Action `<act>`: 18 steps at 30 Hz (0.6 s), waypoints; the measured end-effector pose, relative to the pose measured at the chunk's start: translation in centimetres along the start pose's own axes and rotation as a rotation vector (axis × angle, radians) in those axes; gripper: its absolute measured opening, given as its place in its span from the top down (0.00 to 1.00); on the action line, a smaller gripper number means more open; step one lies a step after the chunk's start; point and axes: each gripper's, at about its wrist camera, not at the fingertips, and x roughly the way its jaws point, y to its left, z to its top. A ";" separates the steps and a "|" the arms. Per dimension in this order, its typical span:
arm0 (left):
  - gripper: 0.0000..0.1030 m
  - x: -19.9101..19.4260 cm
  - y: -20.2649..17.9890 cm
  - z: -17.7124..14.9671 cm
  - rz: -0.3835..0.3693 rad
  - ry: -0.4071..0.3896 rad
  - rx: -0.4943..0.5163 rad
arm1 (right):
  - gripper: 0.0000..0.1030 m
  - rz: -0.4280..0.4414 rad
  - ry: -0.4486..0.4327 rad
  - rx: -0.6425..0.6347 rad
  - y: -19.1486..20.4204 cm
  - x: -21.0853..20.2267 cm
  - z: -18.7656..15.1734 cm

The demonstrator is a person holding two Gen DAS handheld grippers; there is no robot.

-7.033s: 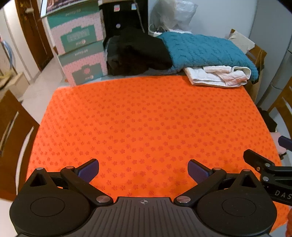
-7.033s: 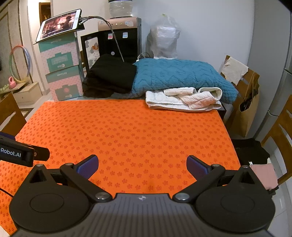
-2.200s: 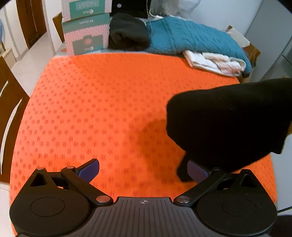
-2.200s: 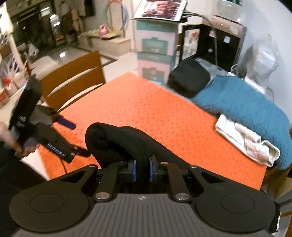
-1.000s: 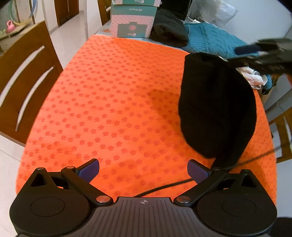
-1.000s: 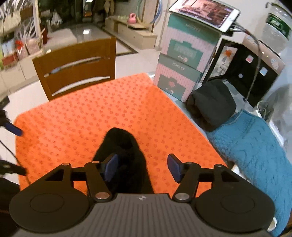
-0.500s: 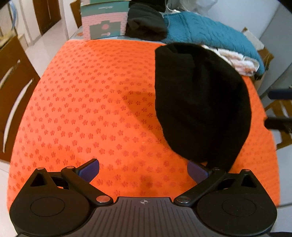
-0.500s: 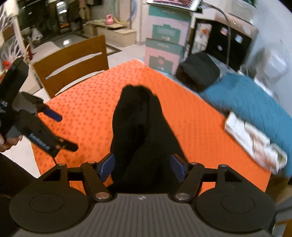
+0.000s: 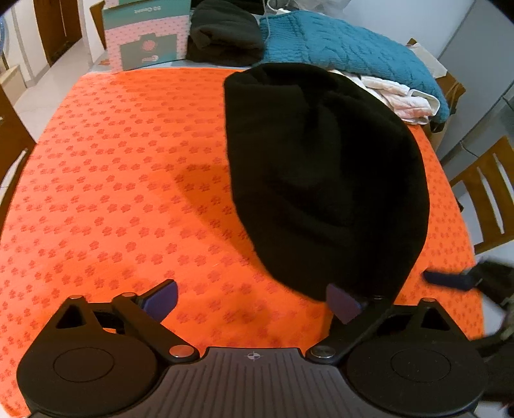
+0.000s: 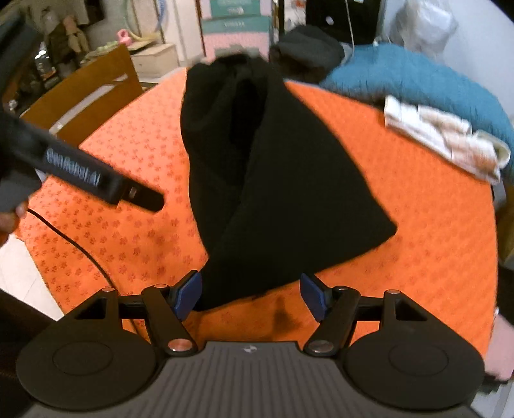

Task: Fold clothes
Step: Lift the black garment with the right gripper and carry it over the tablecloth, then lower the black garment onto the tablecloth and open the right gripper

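Your left gripper (image 9: 250, 300) is spread wide over the near edge of the orange tablecloth (image 9: 128, 180), holding nothing. The black garment (image 9: 321, 180) lies bunched on the cloth's right half. Your right gripper (image 10: 250, 294) is also open and empty, the garment's near end lying between its fingers.

Orange paw-print cloth (image 9: 128, 167) covering the counter, brown slatted wooden chair (image 9: 485, 189) just beside its right edge, another wooden chair (image 10: 93, 93) at the left, pale tiled floor (image 9: 48, 86) and white wall (image 9: 427, 22) beyond.
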 end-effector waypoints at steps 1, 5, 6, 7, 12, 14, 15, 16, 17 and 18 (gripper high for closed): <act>0.11 0.2 -0.1 0.2 -0.008 0.001 0.000 | 0.28 0.004 0.003 0.015 0.2 0.6 -0.1; 0.17 0.8 -0.7 1.0 -0.034 0.000 0.010 | 0.28 0.027 0.007 0.061 1.2 2.5 0.0; 0.18 0.9 -0.9 1.2 -0.039 -0.001 0.015 | 0.28 0.019 0.006 0.059 1.1 2.7 0.1; 0.18 0.9 -1.0 1.3 -0.041 -0.003 0.019 | 0.29 0.011 0.005 0.057 1.0 2.9 0.3; 0.25 1.2 -1.1 1.7 -0.053 0.006 0.023 | 0.82 -0.024 -0.003 0.058 0.2 3.3 1.0; 0.27 1.3 -1.0 1.8 -0.061 0.009 0.022 | 0.85 -0.016 -0.016 0.075 -0.9 2.4 1.3; 0.29 1.3 -1.0 1.9 -0.066 0.012 0.022 | 0.86 -0.019 -0.028 0.072 -1.4 1.7 1.5; 0.29 1.3 -0.9 1.9 -0.070 0.013 0.022 | 0.86 -0.027 -0.045 0.063 -1.8 0.9 1.9; 0.29 1.3 -0.9 2.1 -0.073 0.013 0.020 | 0.86 -0.034 -0.062 0.054 -2.2 0.1 2.3; 0.29 1.3 -0.9 2.2 -0.077 0.013 0.019 | 0.87 -0.042 -0.079 0.045 -2.5 -0.7 2.7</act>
